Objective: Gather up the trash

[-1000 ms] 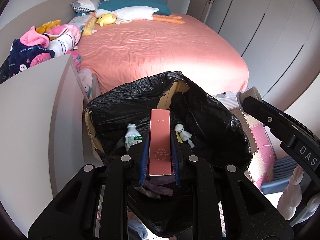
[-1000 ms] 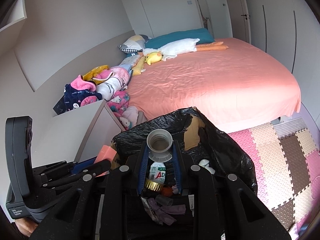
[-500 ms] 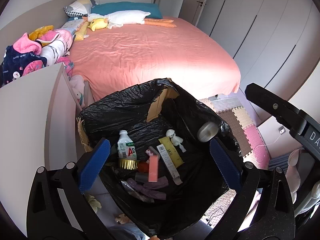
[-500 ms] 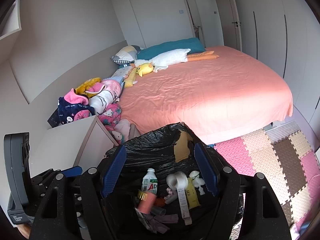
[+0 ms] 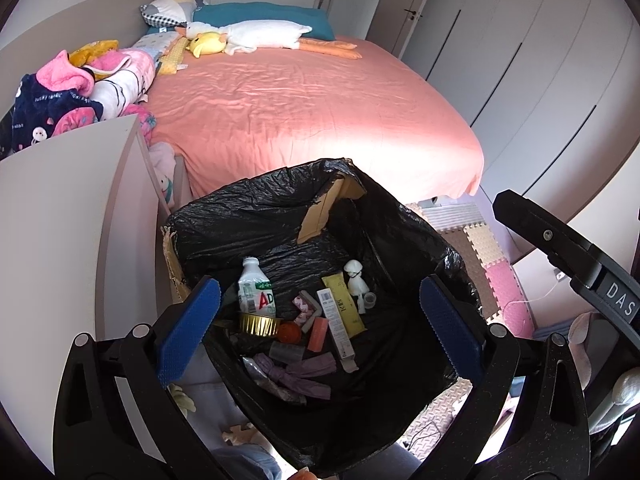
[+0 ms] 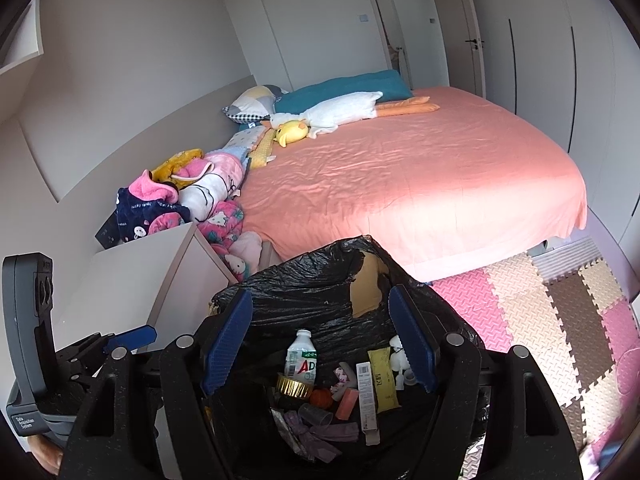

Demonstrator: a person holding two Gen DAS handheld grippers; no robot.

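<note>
Above the bin: left gripper (image 5: pixel 316 340) tilted steeply down, fingers (image 5: pixel 188 336) spread wide, nothing between | right gripper (image 6: pixel 320 344) beside it, angled down, fingers (image 6: pixel 226 340) parted, nothing between | black-lined bin (image 5: pixel 264 224) at the bed's (image 5: pixel 312 112) foot | pink box (image 5: pixel 318 334) lying inside the bin with bottle (image 5: pixel 256 294), tubes.

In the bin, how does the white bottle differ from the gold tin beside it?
The white bottle is tall, plastic, with a green and red label; the gold tin is low, round and shiny. The bottle lies further back, the tin against its base. Both rest in the black bin bag.
</note>
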